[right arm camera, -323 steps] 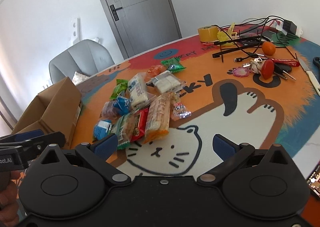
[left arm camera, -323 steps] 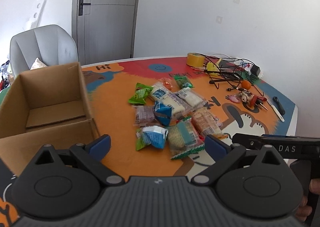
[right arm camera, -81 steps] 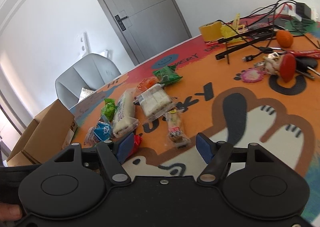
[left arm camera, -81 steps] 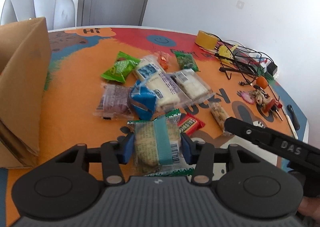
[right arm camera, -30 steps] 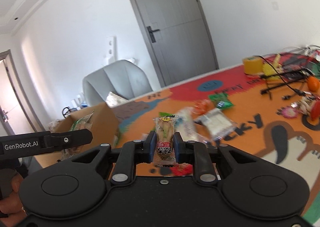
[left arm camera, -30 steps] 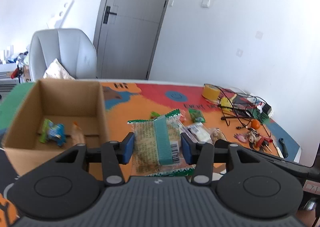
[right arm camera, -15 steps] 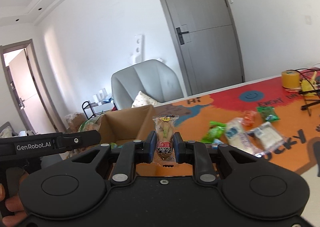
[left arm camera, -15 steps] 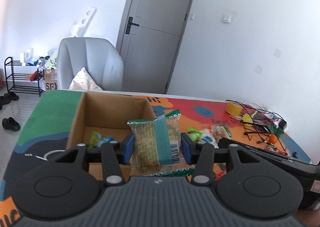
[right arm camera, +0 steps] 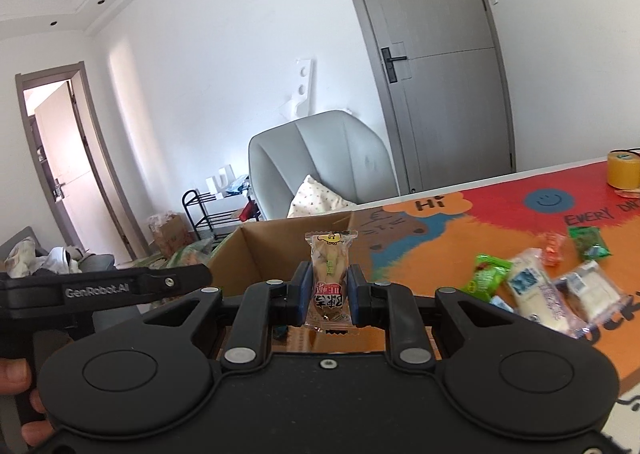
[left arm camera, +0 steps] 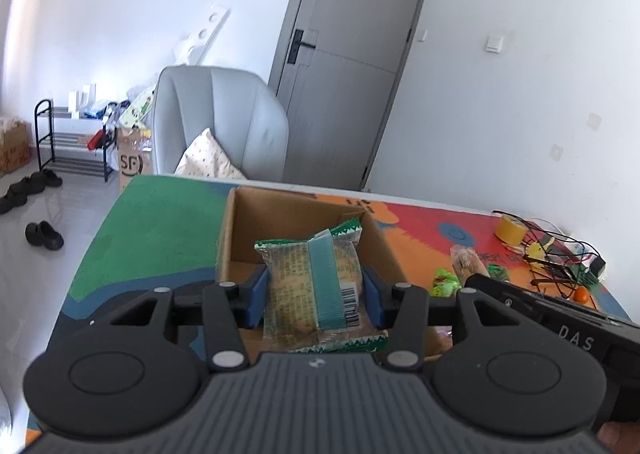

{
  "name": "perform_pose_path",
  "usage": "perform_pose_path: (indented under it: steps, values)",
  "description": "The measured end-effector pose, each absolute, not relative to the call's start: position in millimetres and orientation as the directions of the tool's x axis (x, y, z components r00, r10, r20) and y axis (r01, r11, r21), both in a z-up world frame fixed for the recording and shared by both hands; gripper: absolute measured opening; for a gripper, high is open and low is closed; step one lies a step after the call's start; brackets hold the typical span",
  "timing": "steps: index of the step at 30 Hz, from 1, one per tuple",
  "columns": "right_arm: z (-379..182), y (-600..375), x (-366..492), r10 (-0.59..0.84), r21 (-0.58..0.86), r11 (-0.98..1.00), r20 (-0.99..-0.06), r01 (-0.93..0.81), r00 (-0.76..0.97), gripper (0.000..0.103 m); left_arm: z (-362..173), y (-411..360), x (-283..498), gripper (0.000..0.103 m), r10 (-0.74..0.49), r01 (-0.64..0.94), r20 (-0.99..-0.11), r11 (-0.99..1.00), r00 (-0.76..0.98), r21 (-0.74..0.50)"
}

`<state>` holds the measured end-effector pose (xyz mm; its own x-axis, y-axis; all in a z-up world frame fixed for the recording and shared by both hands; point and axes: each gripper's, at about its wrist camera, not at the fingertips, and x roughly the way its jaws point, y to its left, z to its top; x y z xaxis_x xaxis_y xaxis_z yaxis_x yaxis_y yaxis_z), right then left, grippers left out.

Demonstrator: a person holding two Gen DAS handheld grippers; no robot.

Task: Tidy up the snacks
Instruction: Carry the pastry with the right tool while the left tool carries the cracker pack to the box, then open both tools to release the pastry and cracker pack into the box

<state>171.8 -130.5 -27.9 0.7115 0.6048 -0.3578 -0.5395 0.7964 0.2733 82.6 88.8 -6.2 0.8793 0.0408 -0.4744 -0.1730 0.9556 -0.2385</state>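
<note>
My left gripper (left arm camera: 314, 296) is shut on a clear cracker pack with a green band (left arm camera: 316, 286), held over the near edge of the open cardboard box (left arm camera: 288, 213). My right gripper (right arm camera: 328, 296) is shut on a small clear-wrapped bun with a red label (right arm camera: 329, 274), in front of the same cardboard box (right arm camera: 256, 254). The pack and the gripper hide most of the box floor. Several loose snacks (right arm camera: 536, 286) lie on the orange mat to the right. The right gripper's body (left arm camera: 560, 318) shows at the right of the left wrist view, the left gripper's handle (right arm camera: 120, 286) at the left of the right wrist view.
A grey chair (left arm camera: 216, 125) with a cushion stands behind the table. A yellow tape roll (left arm camera: 508, 230), cables and an orange (left arm camera: 581, 295) lie at the table's far right. A shoe rack (left arm camera: 68, 141) and shoes are on the floor at left. A person's fingers (right arm camera: 16, 378) grip the handle.
Both grippers have swung left from the snack pile to the box, each still holding its snack. The box now sits straight ahead of both cameras.
</note>
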Motion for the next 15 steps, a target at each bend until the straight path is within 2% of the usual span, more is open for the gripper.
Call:
perform_pose_path:
  steps: [3,7,13,14,15]
  values:
    - [-28.6,-120.8,177.0,0.609,0.27,0.793,-0.365,-0.546,0.705,0.021,-11.6,94.7,88.3,0.049,0.045,-0.185,-0.493,0.953,0.869,-0.24]
    - [-29.6,-109.7,184.6,0.614,0.274,0.789,-0.372,-0.549,0.696,0.021,-12.9,99.6,91.8,0.064,0.038,-0.186,-0.497,0.95,0.867,-0.251]
    - [-30.8,-97.6,192.8,0.629,0.291,0.778,-0.378,-0.557,0.68,0.021,-10.5,111.9,89.7,0.071,0.057,-0.212,-0.497,0.942,0.866,-0.26]
    - [-30.2,-95.1,193.9,0.634,0.295,0.773,-0.378,-0.561,0.675,0.023,-10.4,112.7,88.9,0.073,0.061,-0.215,-0.496,0.941,0.866,-0.26]
    - [-30.0,-94.0,194.8,0.636,0.299,0.772,-0.379,-0.561,0.672,0.03,-10.1,113.3,88.1,0.074,0.066,-0.218,-0.495,0.941,0.866,-0.257]
